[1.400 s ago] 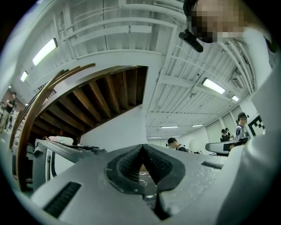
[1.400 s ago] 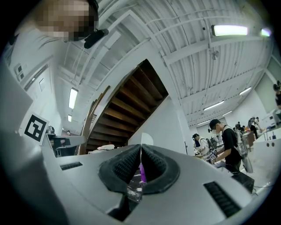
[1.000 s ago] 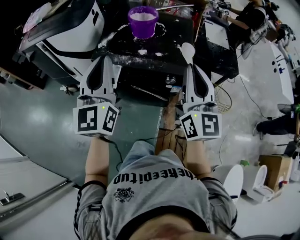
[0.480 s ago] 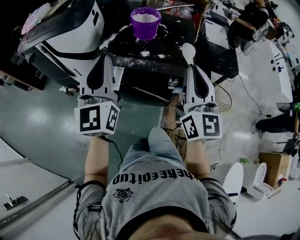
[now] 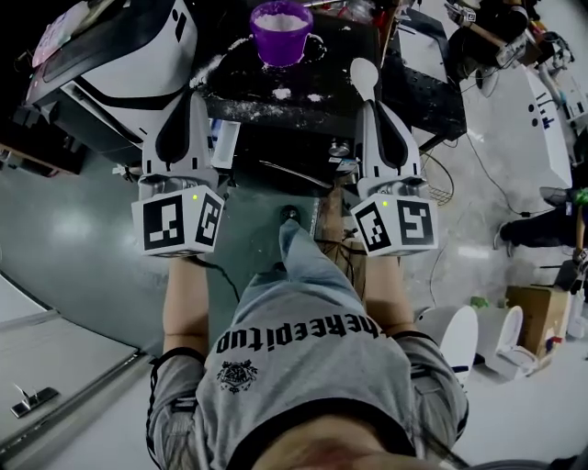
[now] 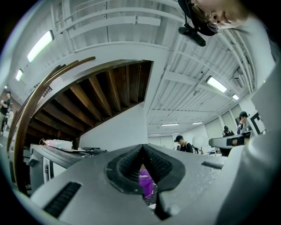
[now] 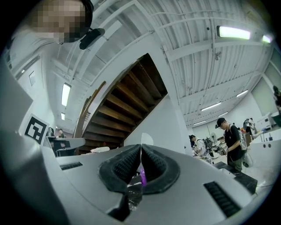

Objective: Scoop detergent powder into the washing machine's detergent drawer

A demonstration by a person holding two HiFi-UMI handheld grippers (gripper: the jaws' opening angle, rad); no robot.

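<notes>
A purple cup [image 5: 280, 27] full of white powder stands on a black table [image 5: 344, 55] dusted with spilled powder. The white washing machine [image 5: 119, 64] sits to the table's left. My right gripper [image 5: 370, 103] is shut on a scoop whose white bowl [image 5: 365, 77] points at the table's near right edge; in the right gripper view the scoop [image 7: 146, 139] rises above the closed gripper [image 7: 141, 149]. My left gripper [image 5: 190, 96] hangs by the table's left corner, jaws shut with nothing held. Through the left gripper [image 6: 142, 147] a sliver of the cup [image 6: 145, 182] shows.
A pale rectangular part [image 5: 223, 142] sticks out between the washer and the table. A wire guard [image 5: 441, 188] lies right of the table. White bins [image 5: 450, 353] and a cardboard box [image 5: 537, 330] stand at lower right. People work at benches [image 5: 496, 37] beyond.
The person has stepped forward, one knee now out in front. Both grippers have come closer to the table and the cup, with their jaws unchanged.
</notes>
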